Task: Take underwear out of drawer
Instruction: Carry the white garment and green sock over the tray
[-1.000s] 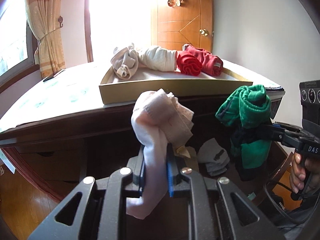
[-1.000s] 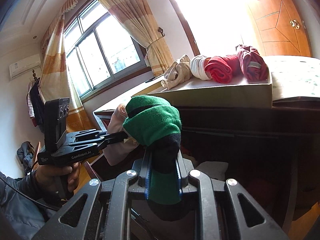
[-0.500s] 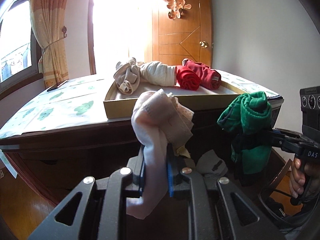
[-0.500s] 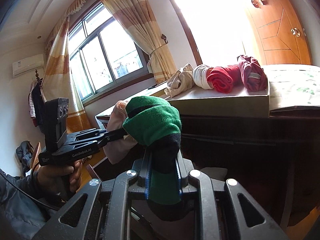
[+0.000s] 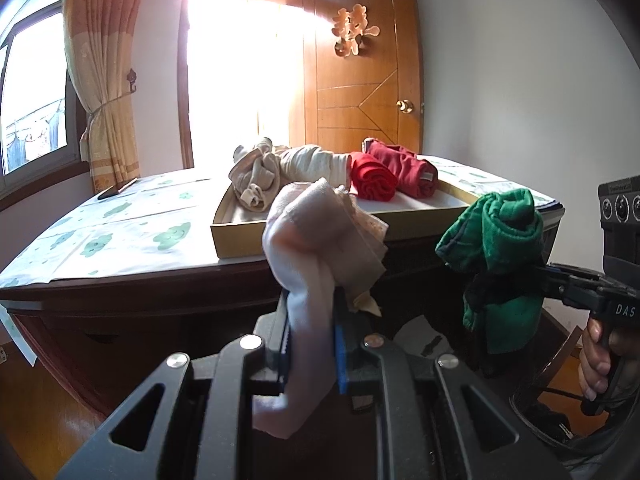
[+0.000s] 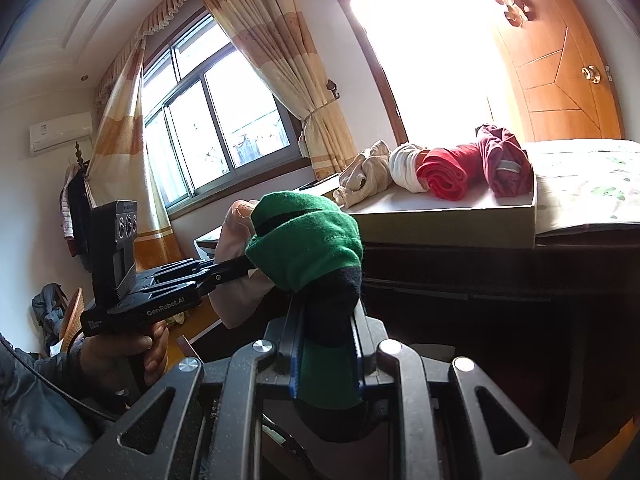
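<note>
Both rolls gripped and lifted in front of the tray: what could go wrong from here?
1. The pink roll is pinched low by the left gripper; its loose top folds could unroll or sag in transit.
2. The tray already holds four rolls at the back; dropping near them may knock one.
3. The green roll, held by the right gripper, sits close beside the pink one; they could snag.

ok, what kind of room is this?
Probably a bedroom in a home. Tied-back curtains at the window, a panelled wooden door, clothes hanging in the corner, and rolled underwear in a tray on a dark wooden dresser.
</note>
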